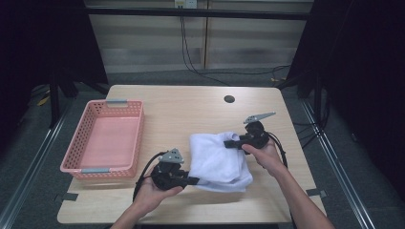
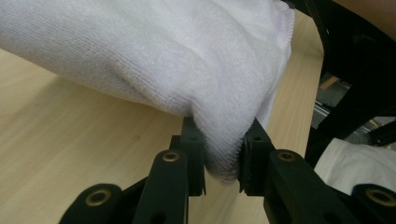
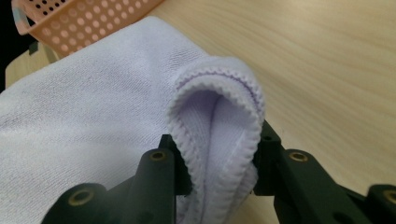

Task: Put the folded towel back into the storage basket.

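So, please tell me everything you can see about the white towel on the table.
The white towel is soft terry cloth with a stitched hem, folded over into a rumpled bundle. It lies on the wooden table, right of the empty pink basket and apart from it. The left gripper pinches a bunched fold at its near left edge; the right gripper clamps a doubled hemmed edge at its far right side.

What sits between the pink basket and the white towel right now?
Bare tabletop separates the pink basket from the white towel, seen in the high view.
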The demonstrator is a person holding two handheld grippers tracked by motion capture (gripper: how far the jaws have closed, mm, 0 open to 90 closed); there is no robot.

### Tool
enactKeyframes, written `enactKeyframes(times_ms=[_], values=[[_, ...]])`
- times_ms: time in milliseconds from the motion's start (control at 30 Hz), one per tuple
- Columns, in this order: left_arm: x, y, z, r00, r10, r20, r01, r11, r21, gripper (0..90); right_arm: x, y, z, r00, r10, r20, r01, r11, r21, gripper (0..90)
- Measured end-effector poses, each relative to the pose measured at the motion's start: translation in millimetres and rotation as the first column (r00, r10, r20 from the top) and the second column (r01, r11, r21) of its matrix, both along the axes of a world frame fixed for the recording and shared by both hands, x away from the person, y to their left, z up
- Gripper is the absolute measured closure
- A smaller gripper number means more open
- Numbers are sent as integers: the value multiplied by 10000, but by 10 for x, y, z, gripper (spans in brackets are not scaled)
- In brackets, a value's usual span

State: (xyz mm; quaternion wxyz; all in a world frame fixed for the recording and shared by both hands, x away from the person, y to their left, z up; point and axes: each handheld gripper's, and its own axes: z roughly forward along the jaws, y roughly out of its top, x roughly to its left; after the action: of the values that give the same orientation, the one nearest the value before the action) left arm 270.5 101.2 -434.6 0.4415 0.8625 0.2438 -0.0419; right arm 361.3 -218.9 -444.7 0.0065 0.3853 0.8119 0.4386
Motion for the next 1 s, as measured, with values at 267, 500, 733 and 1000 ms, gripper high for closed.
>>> enactKeyframes(times_ms=[267,500,733,1000], values=[[81,252,243,9986,406,347,-384,9974,-612,756,164,232,173,9993,243,269,-252,9991,352,683],[134,422,349,9963,693,503,-653,9949,-769,756,302,401,299,9984,409,398,-433,9971,626,683],[186,579,395,9938,1006,475,-959,9910,-934,757,414,554,365,9970,561,531,-604,9946,842,685],[219,779,480,9890,1375,546,-1308,9851,-1121,757,518,708,462,9957,710,589,-774,9906,1128,687]])
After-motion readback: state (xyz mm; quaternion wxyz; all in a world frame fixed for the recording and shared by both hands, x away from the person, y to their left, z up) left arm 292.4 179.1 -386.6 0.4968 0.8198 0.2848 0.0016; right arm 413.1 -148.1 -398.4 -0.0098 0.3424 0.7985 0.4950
